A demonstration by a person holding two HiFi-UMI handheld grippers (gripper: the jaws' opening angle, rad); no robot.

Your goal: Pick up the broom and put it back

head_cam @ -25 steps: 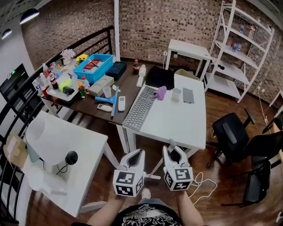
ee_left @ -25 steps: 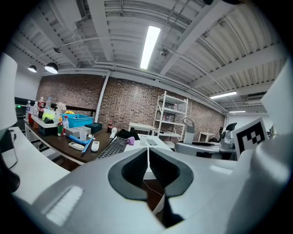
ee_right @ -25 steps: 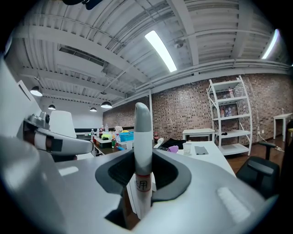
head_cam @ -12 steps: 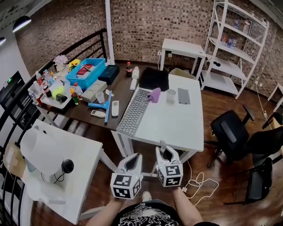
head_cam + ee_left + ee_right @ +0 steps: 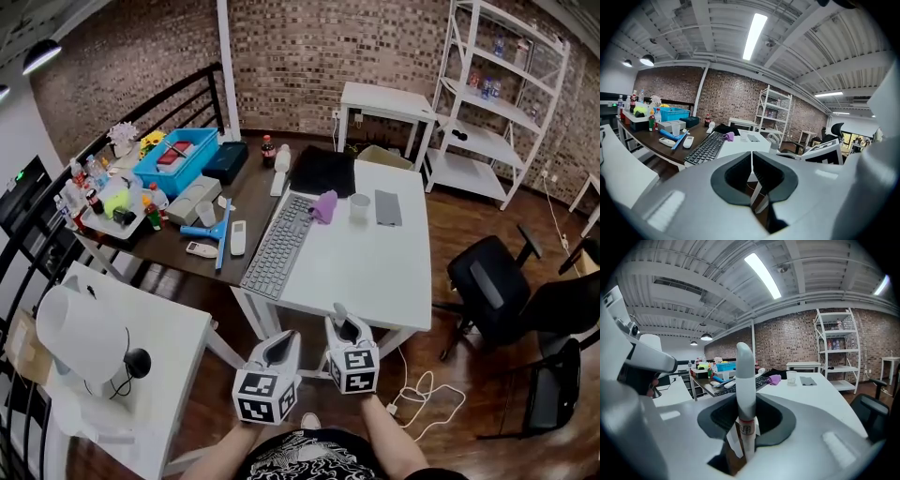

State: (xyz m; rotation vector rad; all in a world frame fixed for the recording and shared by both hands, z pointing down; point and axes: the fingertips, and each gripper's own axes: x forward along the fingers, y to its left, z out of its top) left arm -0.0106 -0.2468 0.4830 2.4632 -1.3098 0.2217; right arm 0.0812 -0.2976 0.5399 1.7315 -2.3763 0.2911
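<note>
A white round handle [image 5: 745,376] with a small printed label stands upright between the jaws of my right gripper [image 5: 745,418], which is shut on it. In the head view its rounded tip [image 5: 338,312] sticks out above the right gripper [image 5: 348,328], just before the white table's front edge. The rest of the broom is hidden under the gripper. My left gripper [image 5: 279,345] hovers beside it to the left. In the left gripper view that gripper [image 5: 751,164] holds nothing and its jaws meet in a thin line.
Ahead stands a white table [image 5: 375,272] with a keyboard [image 5: 278,246], a purple cloth and a cup. A cluttered brown table [image 5: 253,197] with a blue brush [image 5: 217,232] joins its left side. A white desk [image 5: 159,328] stands left, a black chair [image 5: 492,286] right, and a cable [image 5: 422,389] lies on the floor.
Both grippers have sunk a little and drawn nearer the white table's front edge. The right one still holds the handle. The left stays shut and empty.
</note>
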